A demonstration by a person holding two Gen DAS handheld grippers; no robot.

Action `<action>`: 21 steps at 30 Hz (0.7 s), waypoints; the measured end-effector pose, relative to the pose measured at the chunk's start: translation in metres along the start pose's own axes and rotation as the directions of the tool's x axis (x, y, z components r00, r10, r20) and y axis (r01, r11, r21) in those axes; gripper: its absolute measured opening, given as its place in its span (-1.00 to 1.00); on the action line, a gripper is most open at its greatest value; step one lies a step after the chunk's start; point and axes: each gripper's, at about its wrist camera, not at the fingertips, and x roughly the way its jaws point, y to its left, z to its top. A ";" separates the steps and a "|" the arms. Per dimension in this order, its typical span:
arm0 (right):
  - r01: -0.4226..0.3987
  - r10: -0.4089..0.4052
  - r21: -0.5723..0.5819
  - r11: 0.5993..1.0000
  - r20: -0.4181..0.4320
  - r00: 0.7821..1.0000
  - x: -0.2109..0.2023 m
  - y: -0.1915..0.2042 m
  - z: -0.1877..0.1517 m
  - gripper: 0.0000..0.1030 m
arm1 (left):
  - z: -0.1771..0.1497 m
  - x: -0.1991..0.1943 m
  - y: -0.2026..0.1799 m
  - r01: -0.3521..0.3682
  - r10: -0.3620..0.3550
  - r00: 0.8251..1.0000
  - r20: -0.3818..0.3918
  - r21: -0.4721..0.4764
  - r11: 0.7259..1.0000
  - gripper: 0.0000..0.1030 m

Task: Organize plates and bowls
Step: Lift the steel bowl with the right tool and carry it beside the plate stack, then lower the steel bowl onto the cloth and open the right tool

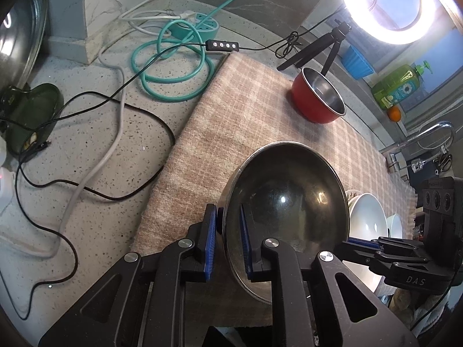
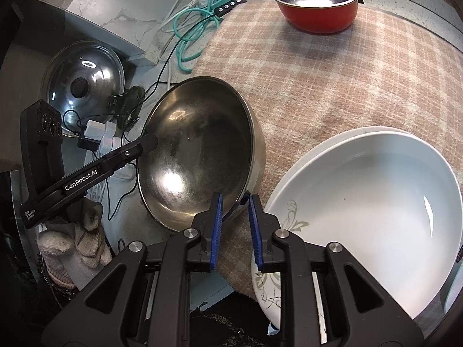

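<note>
Nearest, the left tool [image 1: 228, 243] straddles the rim of a large tarnished steel mixing bowl [image 1: 286, 202]: one blue pad sits outside the wall, the other inside, nearly closed. It looks like a pinch on the rim, though the outer pad [image 1: 209, 240] shows a slight gap. The bowl stands tilted on its edge, mouth open toward the right side, likely held that way so it can be lifted and nested.

The right tool [image 2: 235, 228] sits at the opposite rim of the same bowl, its pads narrowly apart. The bowl's edge reaches just into the gap, but no firm contact shows, so it reads as slightly spread, not gripping. Probably it steadies or is letting go.

Just beside the steel bowl, toward the worktop's near right corner, a wide white ceramic bowl [image 2: 376, 202] rests inside a white plate with grey floral print [image 2: 277, 277]. That is stacking already done, and a likely home for more pieces. A smaller white bowl [image 1: 395, 225] peeks behind it.

All sit on a pink plaid cloth [image 2: 347, 72] spread over the speckled grey worktop [image 1: 86, 173], presumably to cushion the crockery.

Far edge of the cloth: a red enamel bowl with steel lining [image 2: 317, 1], upright, well apart, not yet gathered.

Off the cloth: a steel pot lid [image 2: 84, 86], coiled teal cable [image 1: 173, 66], and a glowing ring light [image 1: 385, 3].
</note>
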 end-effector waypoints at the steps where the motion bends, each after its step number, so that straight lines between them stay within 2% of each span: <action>1: 0.006 -0.006 -0.003 1.000 0.003 1.000 -0.001 0.000 0.001 -0.61 | 0.000 0.000 0.000 -0.001 0.001 1.000 0.000 0.001 1.000 -0.72; 4: 0.012 -0.012 -0.005 1.000 0.007 1.000 -0.003 -0.002 0.001 -0.60 | 0.001 -0.002 0.000 -0.007 0.007 1.000 0.003 0.005 1.000 -0.67; 6: 0.013 -0.013 -0.002 1.000 0.012 1.000 -0.004 -0.004 0.001 -0.57 | 0.002 -0.003 0.000 -0.009 0.009 1.000 0.009 0.006 1.000 -0.50; 7: 0.007 -0.007 -0.002 1.000 0.016 1.000 -0.005 -0.005 0.001 -0.53 | 0.003 -0.004 0.000 -0.009 0.008 1.000 0.013 0.007 1.000 -0.49; 9: 0.006 -0.006 -0.005 1.000 0.024 1.000 -0.008 -0.006 0.002 -0.43 | 0.004 -0.006 0.000 -0.009 0.009 1.000 0.018 0.007 1.000 -0.48; 10: 0.010 -0.009 -0.012 1.000 0.032 0.999 -0.010 -0.005 0.003 -0.31 | 0.005 -0.007 -0.001 -0.010 0.010 1.000 0.020 0.008 1.000 -0.45; 11: 0.018 -0.018 -0.017 1.000 0.041 0.999 -0.011 -0.005 0.003 -0.16 | 0.005 -0.007 -0.001 -0.012 0.011 1.000 0.024 0.010 1.000 -0.35; 12: 0.025 -0.024 -0.021 0.999 0.049 0.999 -0.013 -0.003 0.003 -0.11 | 0.006 -0.009 -0.001 -0.012 0.012 0.999 0.031 0.012 1.000 -0.22; 13: 0.021 -0.019 -0.023 1.000 0.056 0.998 -0.014 -0.003 0.003 -0.07 | 0.006 -0.010 -0.002 -0.013 0.012 0.999 0.036 0.013 1.000 -0.20; 19: 0.010 -0.007 -0.027 1.000 0.087 0.996 -0.023 -0.001 0.004 -0.02 | 0.010 -0.018 -0.009 0.000 -0.002 0.998 0.059 0.032 0.999 -0.14; 21: 0.029 -0.025 -0.037 0.999 0.109 0.994 -0.028 0.000 0.004 0.14 | 0.011 -0.021 -0.012 0.008 -0.011 0.998 0.068 0.042 0.999 0.09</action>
